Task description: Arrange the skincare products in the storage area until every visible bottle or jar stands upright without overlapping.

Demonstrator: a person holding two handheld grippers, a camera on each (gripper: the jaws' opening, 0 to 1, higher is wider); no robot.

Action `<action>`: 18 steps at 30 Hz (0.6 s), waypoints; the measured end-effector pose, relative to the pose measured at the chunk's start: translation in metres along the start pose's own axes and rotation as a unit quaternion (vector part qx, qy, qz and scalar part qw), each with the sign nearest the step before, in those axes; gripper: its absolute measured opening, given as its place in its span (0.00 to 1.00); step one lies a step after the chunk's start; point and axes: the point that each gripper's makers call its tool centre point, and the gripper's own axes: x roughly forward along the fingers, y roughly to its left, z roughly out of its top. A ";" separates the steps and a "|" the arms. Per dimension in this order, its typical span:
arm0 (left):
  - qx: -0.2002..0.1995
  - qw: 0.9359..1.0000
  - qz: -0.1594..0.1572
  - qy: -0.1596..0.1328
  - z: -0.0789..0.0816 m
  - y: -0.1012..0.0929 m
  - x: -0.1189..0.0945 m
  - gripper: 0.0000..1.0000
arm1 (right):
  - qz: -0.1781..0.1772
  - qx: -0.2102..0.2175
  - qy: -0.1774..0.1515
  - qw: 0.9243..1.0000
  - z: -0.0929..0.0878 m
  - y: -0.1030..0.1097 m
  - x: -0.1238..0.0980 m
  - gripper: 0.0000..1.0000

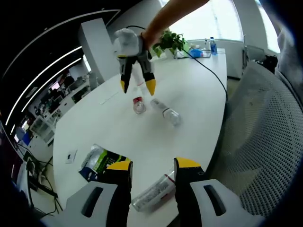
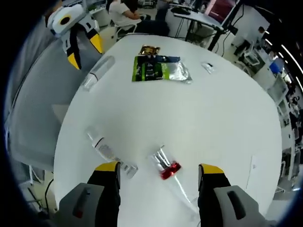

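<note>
Three clear skincare bottles lie on their sides on the white table [image 1: 94,118]. A red-capped bottle [image 2: 166,169] lies below my right gripper [image 2: 159,168], which hangs open over it, the cap between the two yellow tips. Beside it lies a second clear bottle [image 2: 106,146]. In the left gripper view these are the red-capped bottle [image 1: 138,102] and the clear bottle [image 1: 166,112] under the right gripper [image 1: 137,87]. My left gripper [image 1: 154,165] is open just above the third clear bottle [image 1: 154,191], near the table edge. The left gripper [image 2: 85,52] and that bottle [image 2: 97,71] appear in the right gripper view.
A green and blue foil packet [image 1: 99,161] lies by my left jaw, seen too as the packet [image 2: 158,68] with a small brown packet [image 2: 150,48] behind it. A grey mesh chair [image 1: 265,118] stands against the table edge. A plant [image 1: 170,40], water bottles [image 1: 213,45] and a black cable [image 1: 203,66] occupy the far end.
</note>
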 end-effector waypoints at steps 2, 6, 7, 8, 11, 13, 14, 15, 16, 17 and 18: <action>0.000 1.000 -0.001 0.001 0.000 0.000 0.000 0.31 | 0.002 -0.020 0.019 1.000 -0.004 -0.003 0.002 0.63; -0.001 1.000 -0.002 0.001 -0.001 -0.001 0.001 0.31 | 0.008 -0.044 0.035 0.998 -0.006 -0.007 0.007 0.64; -0.001 1.000 -0.002 0.002 -0.001 -0.001 0.001 0.31 | 0.011 -0.049 0.041 0.998 -0.007 -0.007 0.008 0.64; -0.001 1.000 -0.003 0.003 -0.001 -0.001 0.001 0.31 | 0.014 -0.059 0.049 0.997 -0.009 -0.008 0.010 0.64; -0.002 1.000 -0.003 0.004 -0.002 -0.001 0.001 0.31 | 0.019 -0.078 0.064 0.995 -0.012 -0.011 0.013 0.64; -0.003 1.000 -0.003 0.005 -0.002 -0.001 0.001 0.31 | 0.023 -0.084 0.069 0.994 -0.014 -0.012 0.016 0.63; -0.003 1.000 -0.003 0.006 -0.003 -0.001 0.001 0.31 | 0.026 -0.087 0.072 0.993 -0.014 -0.013 0.017 0.64; -0.003 1.000 -0.003 0.005 -0.002 -0.001 0.001 0.31 | 0.027 -0.091 0.074 0.993 -0.015 -0.014 0.018 0.63; -0.003 1.000 -0.003 0.005 -0.002 -0.001 0.001 0.31 | 0.030 -0.095 0.078 0.992 -0.017 -0.015 0.020 0.63; -0.004 1.000 -0.004 0.006 -0.003 -0.001 0.001 0.30 | 0.031 -0.096 0.079 0.992 -0.017 -0.015 0.020 0.63; -0.003 1.000 -0.004 0.006 -0.003 -0.001 0.001 0.30 | 0.033 -0.100 0.082 0.991 -0.018 -0.016 0.022 0.63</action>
